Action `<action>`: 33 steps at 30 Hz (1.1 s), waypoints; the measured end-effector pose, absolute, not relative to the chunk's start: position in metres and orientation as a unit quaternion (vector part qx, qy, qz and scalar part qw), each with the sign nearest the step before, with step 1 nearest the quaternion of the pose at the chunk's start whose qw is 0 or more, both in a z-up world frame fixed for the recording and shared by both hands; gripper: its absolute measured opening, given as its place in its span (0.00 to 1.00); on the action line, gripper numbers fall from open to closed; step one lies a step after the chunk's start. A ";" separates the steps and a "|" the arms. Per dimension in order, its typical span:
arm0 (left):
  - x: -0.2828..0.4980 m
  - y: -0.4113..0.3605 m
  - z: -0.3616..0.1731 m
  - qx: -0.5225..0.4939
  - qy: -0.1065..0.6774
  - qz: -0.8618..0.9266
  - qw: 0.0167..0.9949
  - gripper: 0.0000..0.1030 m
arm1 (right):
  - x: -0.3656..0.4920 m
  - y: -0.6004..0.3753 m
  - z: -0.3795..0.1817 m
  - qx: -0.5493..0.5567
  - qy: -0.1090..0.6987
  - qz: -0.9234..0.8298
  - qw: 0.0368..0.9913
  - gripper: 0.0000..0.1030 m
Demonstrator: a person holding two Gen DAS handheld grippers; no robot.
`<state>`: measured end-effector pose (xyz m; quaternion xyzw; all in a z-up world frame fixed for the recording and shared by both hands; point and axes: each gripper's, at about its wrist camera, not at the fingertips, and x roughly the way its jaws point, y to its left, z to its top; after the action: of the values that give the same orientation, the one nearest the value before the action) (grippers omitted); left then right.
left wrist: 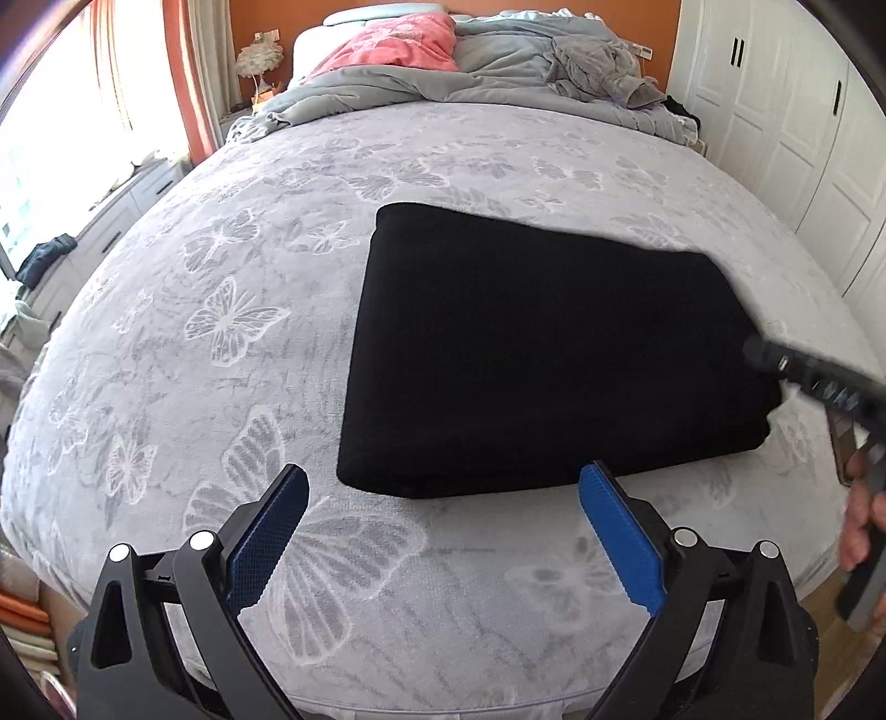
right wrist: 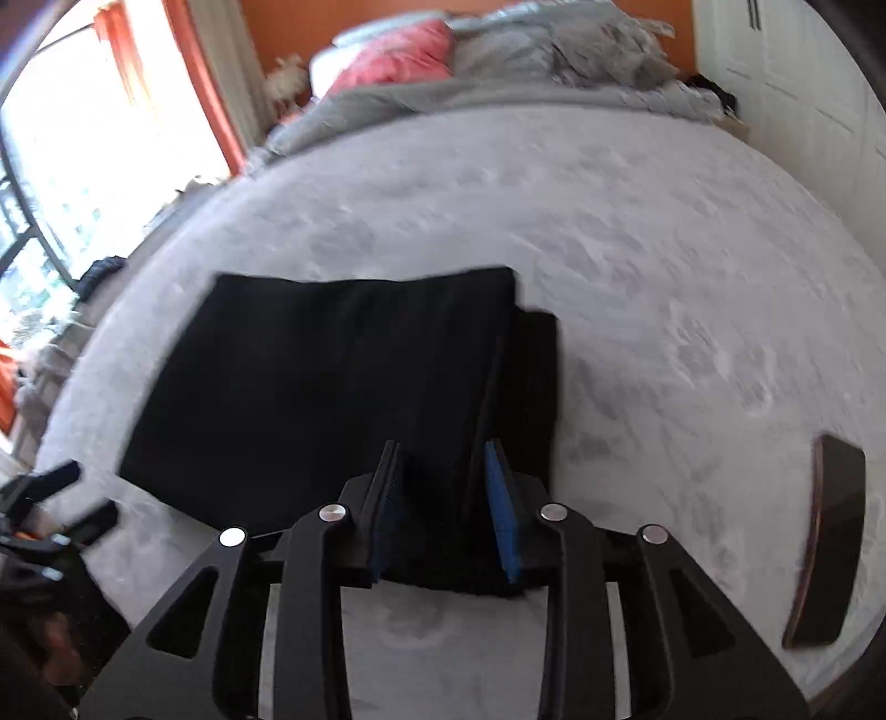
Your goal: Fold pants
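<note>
Black pants (left wrist: 542, 354) lie folded into a thick rectangle on the grey butterfly-patterned bed (left wrist: 221, 360). My left gripper (left wrist: 443, 471) is open just off the pants' near edge, its blue pads (left wrist: 260, 548) wide apart and its right fingertip at the fabric's hem. In the right wrist view, the right gripper (right wrist: 443, 448) is over the near right part of the pants (right wrist: 321, 387), its pads (right wrist: 501, 509) narrowed onto a raised fold of black cloth. The right gripper (left wrist: 775, 360) also shows at the pants' right end in the left wrist view, held by a hand (left wrist: 864, 526).
A dark flat slab (right wrist: 830, 543) lies on the bed right of the pants. A crumpled grey duvet (left wrist: 498, 72) and pink pillow (left wrist: 398, 44) fill the headboard end. White wardrobe doors (left wrist: 775, 111) stand to the right, a bright window with orange curtains (left wrist: 188, 83) to the left.
</note>
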<state>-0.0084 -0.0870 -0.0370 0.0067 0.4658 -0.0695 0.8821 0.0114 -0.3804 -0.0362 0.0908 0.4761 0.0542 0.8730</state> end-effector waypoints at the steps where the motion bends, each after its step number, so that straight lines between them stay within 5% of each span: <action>1: -0.005 -0.080 -0.037 -0.013 0.471 -0.078 0.879 0.94 | 0.003 -0.398 -0.041 0.142 0.469 0.063 0.869 0.29; 4: 0.013 -0.050 -0.040 -0.090 0.483 -0.078 0.868 0.94 | -0.009 -0.431 -0.040 0.230 0.442 0.081 0.863 0.45; 7: 0.033 -0.020 -0.047 -0.156 0.487 -0.072 0.856 0.94 | -0.005 -0.437 -0.043 0.233 0.450 0.079 0.858 0.46; 10: 0.055 -0.001 -0.066 -0.217 0.503 -0.070 0.834 0.93 | 0.004 -0.440 -0.056 0.279 0.456 0.098 0.839 0.64; 14: 0.084 -0.007 -0.098 -0.242 0.538 -0.101 0.801 0.91 | 0.016 -0.423 -0.077 0.280 0.477 0.105 0.826 0.75; 16: 0.094 -0.015 -0.112 -0.242 0.548 -0.125 0.791 0.84 | 0.020 -0.415 -0.089 0.281 0.494 0.105 0.816 0.62; 18: 0.097 -0.021 -0.102 -0.235 0.535 -0.178 0.792 0.29 | 0.019 -0.408 -0.087 0.284 0.490 0.107 0.817 0.43; 20: 0.097 -0.013 -0.082 -0.250 0.530 -0.182 0.790 0.19 | 0.017 -0.402 -0.065 0.294 0.476 0.116 0.821 0.36; 26: 0.048 0.041 -0.008 -0.210 0.483 -0.170 0.833 0.15 | -0.020 -0.352 0.000 0.255 0.434 0.187 0.844 0.41; 29: 0.014 0.069 -0.018 -0.154 0.491 -0.085 0.854 0.16 | -0.037 -0.332 -0.043 0.224 0.483 0.179 0.827 0.60; 33: -0.007 0.085 -0.056 -0.149 0.536 -0.046 0.829 0.19 | -0.069 -0.334 -0.060 0.211 0.484 0.089 0.845 0.64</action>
<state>-0.0070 0.0853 -0.0561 -0.1486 0.5364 -0.0461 0.8295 -0.0685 -0.3339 -0.0600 0.2113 0.4837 0.0894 0.8446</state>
